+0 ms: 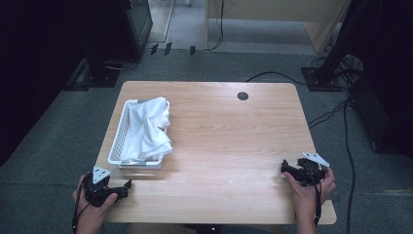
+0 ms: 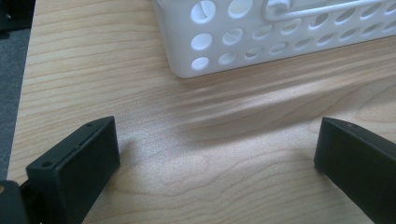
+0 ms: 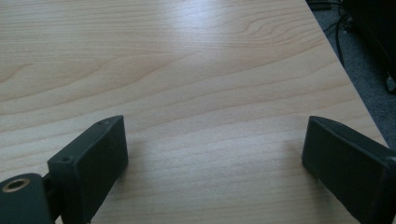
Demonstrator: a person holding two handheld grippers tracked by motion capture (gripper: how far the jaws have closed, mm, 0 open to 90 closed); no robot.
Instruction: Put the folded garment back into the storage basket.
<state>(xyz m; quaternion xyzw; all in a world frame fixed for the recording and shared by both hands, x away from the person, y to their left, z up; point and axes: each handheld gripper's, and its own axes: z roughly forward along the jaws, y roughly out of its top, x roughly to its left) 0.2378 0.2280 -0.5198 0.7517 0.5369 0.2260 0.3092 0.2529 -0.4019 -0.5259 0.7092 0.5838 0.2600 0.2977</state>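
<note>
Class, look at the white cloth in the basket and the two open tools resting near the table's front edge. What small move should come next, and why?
Probably the left tool should rise and reach forward over the basket toward the cloth. Its jaws are wide open with nothing between them, and the basket sits just ahead of it. The right tool, also open, is much farther away across the bare table.

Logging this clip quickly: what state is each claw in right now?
Left claw: open, empty, just short of the white perforated plastic basket.
Right claw: open, empty, over the light wooden table.
</note>
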